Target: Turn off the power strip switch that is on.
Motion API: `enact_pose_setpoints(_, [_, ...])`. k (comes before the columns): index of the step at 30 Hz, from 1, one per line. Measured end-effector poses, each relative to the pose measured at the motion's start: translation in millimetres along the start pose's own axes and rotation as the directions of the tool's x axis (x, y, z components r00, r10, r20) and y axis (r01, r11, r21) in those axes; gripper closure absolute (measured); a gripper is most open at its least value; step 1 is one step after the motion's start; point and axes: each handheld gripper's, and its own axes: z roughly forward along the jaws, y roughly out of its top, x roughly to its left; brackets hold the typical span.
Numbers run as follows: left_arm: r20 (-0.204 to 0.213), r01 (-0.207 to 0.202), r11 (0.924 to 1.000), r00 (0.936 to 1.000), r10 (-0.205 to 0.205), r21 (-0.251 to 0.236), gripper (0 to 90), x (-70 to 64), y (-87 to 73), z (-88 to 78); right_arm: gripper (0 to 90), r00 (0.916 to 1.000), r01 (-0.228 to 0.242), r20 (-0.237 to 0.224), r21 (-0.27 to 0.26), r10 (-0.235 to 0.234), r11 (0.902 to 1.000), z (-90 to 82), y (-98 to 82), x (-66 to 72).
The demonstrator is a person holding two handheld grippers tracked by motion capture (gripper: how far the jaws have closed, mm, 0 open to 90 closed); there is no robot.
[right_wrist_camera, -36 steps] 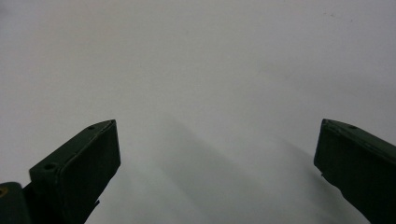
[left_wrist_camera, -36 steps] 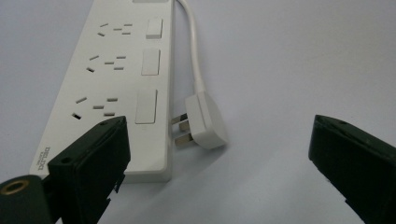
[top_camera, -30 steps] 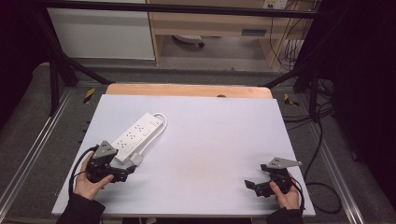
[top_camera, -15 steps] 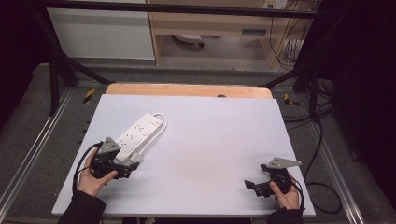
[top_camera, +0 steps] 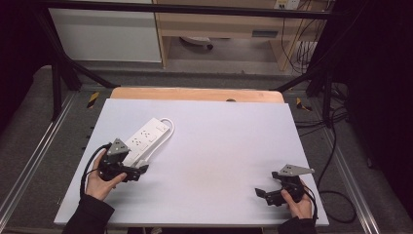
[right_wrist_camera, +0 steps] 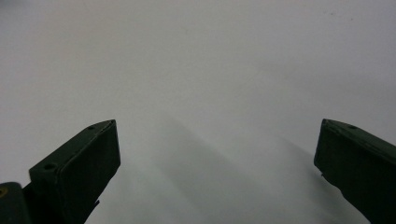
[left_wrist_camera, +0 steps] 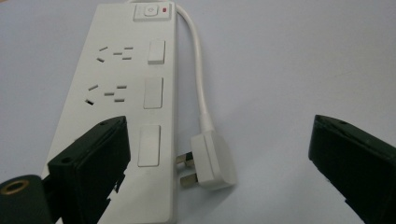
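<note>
White covers the big worktop [top_camera: 219,146], and it is seen from above with 2 hands at its near edge. A long white power strip [top_camera: 146,139] is laid on the left side of the worktop, slanted away from the person. On it, 2 sockets and 3 blank white squares are counted, with 1 switch and a red dot at the far end. A white cord [left_wrist_camera: 198,65] is looped from that far end back along the strip. At the end of the cord, a white plug [left_wrist_camera: 210,161] is laid flat, just beside the near end of the strip, with its metal pins pointed at the strip.

The left gripper [top_camera: 134,170] is held just in front of the plug. Its fingers [left_wrist_camera: 88,158] are spread wide, and nothing is held between them. The right gripper [top_camera: 265,195] is rested well apart on the right, with its fingers [right_wrist_camera: 77,170] also spread wide over bare worktop.

The work seems to be only at its start. The plug is not yet grabbed, and lifting it is still left to do.
</note>
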Motion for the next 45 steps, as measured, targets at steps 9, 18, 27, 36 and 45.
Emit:
enact_pose_setpoints(9, [-0.002,0.009,0.9999,1.0000,-0.009,-0.006,5.3,2.0,6.2,4.7,1.0,1.0000,0.001,-0.001,0.002,-0.001,1.0000,0.4,-0.1,0.3])
enact_pose_setpoints(18, [-0.010,0.011,0.9999,0.9999,-0.011,-0.005,5.6,3.4,12.8,9.6,0.9,1.0000,0.002,-0.002,0.002,-0.002,1.0000,0.7,0.0,0.3])
enact_pose_setpoints(27, [-0.024,0.013,0.9999,0.9996,-0.014,-0.006,6.1,6.1,18.2,13.2,1.0,1.0000,0.002,-0.002,0.002,-0.002,1.0000,0.7,0.0,0.3])
enact_pose_setpoints(36, [-0.045,0.015,0.9999,0.9989,-0.015,0.004,6.6,9.2,22.9,18.3,1.0,1.0000,0.006,-0.004,0.001,-0.006,1.0000,0.8,0.0,0.2])
enact_pose_setpoints(45, [-0.057,0.022,0.9998,0.9981,-0.022,0.001,8.1,10.6,28.4,23.8,1.0,1.0000,0.005,-0.002,0.001,-0.005,1.0000,0.5,0.1,0.3])
